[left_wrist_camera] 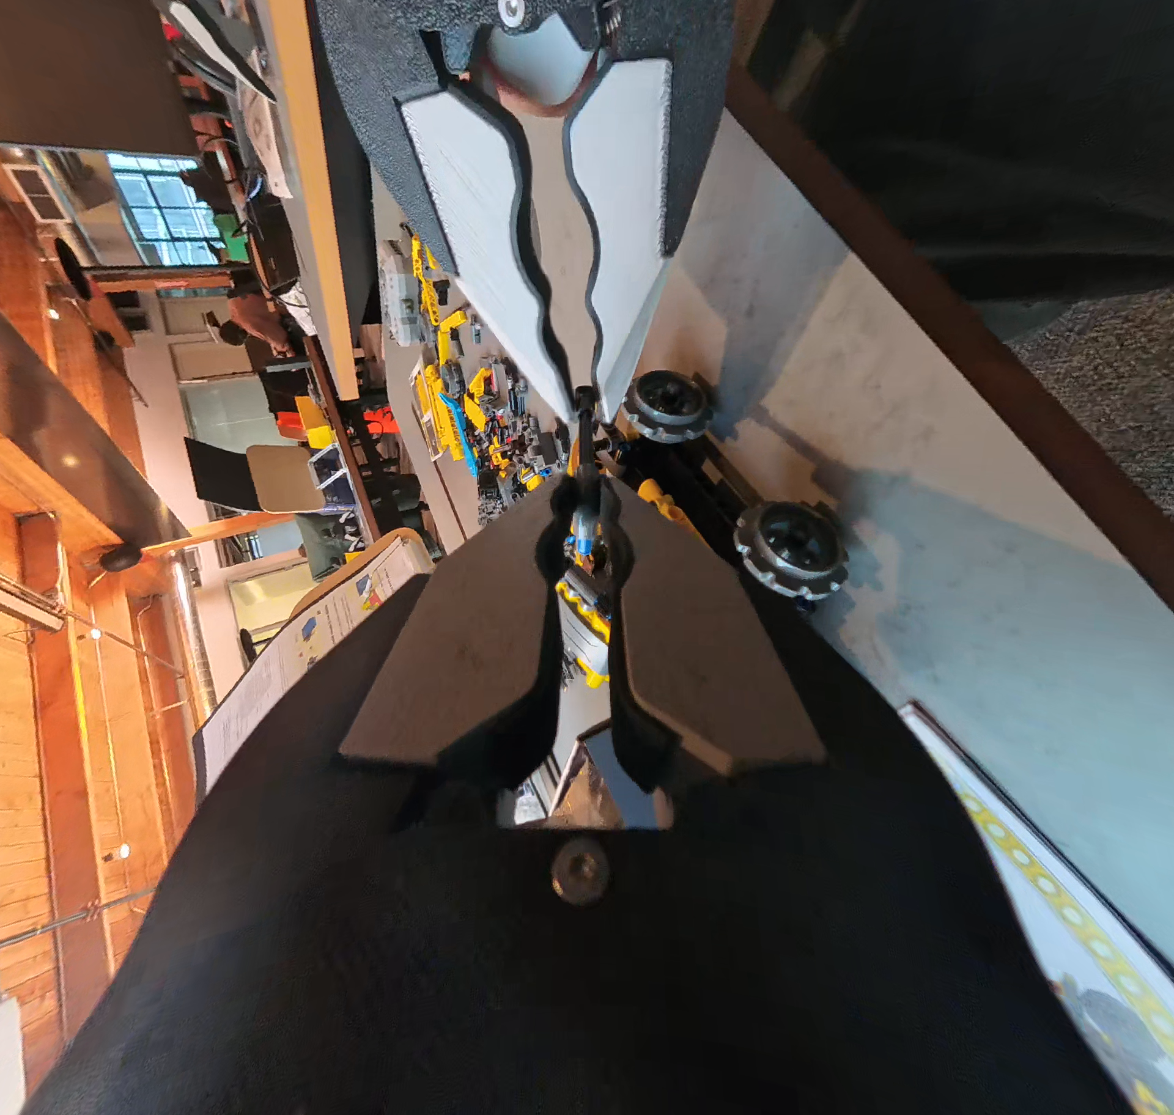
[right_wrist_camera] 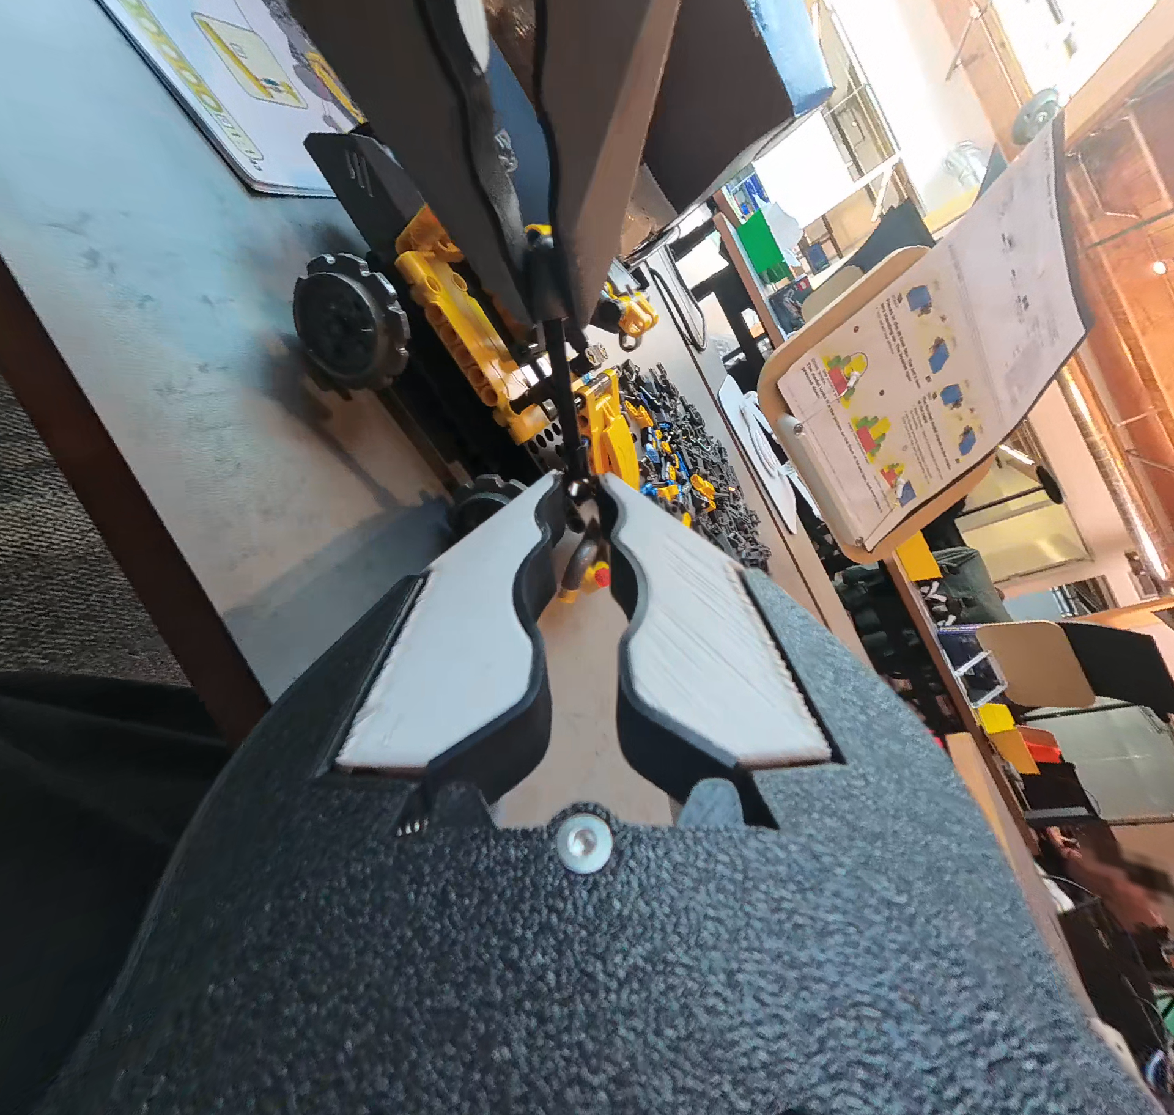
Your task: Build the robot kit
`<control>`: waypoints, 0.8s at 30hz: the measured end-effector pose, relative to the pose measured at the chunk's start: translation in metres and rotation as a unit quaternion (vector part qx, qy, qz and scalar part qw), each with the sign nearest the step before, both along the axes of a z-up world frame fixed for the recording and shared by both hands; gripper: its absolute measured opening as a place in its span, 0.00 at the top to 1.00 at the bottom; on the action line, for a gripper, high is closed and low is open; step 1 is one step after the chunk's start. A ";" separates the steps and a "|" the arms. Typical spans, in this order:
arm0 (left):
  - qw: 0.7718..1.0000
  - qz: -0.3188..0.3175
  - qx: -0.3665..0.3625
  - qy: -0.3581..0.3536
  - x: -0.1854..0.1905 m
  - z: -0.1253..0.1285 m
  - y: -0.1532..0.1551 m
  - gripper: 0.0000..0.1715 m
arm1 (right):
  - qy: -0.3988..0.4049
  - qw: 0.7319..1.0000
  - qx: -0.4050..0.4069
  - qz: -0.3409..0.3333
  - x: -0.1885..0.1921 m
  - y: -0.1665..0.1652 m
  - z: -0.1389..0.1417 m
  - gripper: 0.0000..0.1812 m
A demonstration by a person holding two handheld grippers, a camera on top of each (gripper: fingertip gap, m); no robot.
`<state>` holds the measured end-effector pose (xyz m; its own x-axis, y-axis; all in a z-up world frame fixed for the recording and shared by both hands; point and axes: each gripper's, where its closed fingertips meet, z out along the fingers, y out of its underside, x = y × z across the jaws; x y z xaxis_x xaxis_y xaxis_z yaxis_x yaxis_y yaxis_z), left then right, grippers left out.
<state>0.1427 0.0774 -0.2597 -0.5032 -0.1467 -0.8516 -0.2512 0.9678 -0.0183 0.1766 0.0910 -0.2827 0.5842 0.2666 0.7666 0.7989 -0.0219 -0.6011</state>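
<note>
- Pinching one end of a thin black axle (left_wrist_camera: 583,433), the left gripper (left_wrist_camera: 581,491) has its dark fingers closed on the rod at the centre of its own view.
- Facing it from 12 o'clock, the right gripper (right_wrist_camera: 579,489) clamps the axle's other end between its grey-padded fingers (right_wrist_camera: 689,627), so both tools hold the same rod (right_wrist_camera: 564,386) tip to tip.
- Just behind the rod stands a yellow and black brick-built vehicle (right_wrist_camera: 473,329), which blocks the table beyond; whether the axle is seated in it is hard to say.
- Two black toothed wheels (left_wrist_camera: 791,551) of the model sit at 3 o'clock in the left wrist view, one nearer, one farther (left_wrist_camera: 667,406).
- A heap of loose yellow, black and blue parts (left_wrist_camera: 489,424) lies at 10 o'clock, well apart.
- An open instruction booklet (right_wrist_camera: 190,62) lies flat at 11 o'clock in the right wrist view; a printed sheet on a stand (right_wrist_camera: 921,386) rises at 3 o'clock.
- Everything rests on a pale grey tabletop (left_wrist_camera: 953,576) with a dark wooden edge; around it are wood walls, windows and shelving.
</note>
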 end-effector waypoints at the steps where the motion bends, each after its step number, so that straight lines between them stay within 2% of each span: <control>1: 1.000 0.001 0.002 0.006 0.000 0.000 0.002 0.97 | -0.001 1.000 0.000 0.001 0.000 0.000 -0.001 0.96; 10: 0.999 0.008 0.017 0.030 0.000 -0.003 0.008 0.98 | -0.009 1.000 0.007 0.009 -0.006 -0.003 0.000 0.96; 15: 1.000 0.001 -0.013 0.025 0.000 0.002 0.001 0.98 | -0.003 1.000 0.014 0.009 -0.007 -0.002 0.003 0.96; 17: 0.999 -0.004 -0.028 0.020 0.000 0.005 -0.001 0.98 | 0.002 1.000 0.010 0.010 -0.008 -0.001 0.004 0.94; 24: 0.999 0.004 -0.035 0.017 0.000 0.005 0.002 0.97 | 0.014 1.000 0.008 0.008 -0.007 -0.002 0.005 0.97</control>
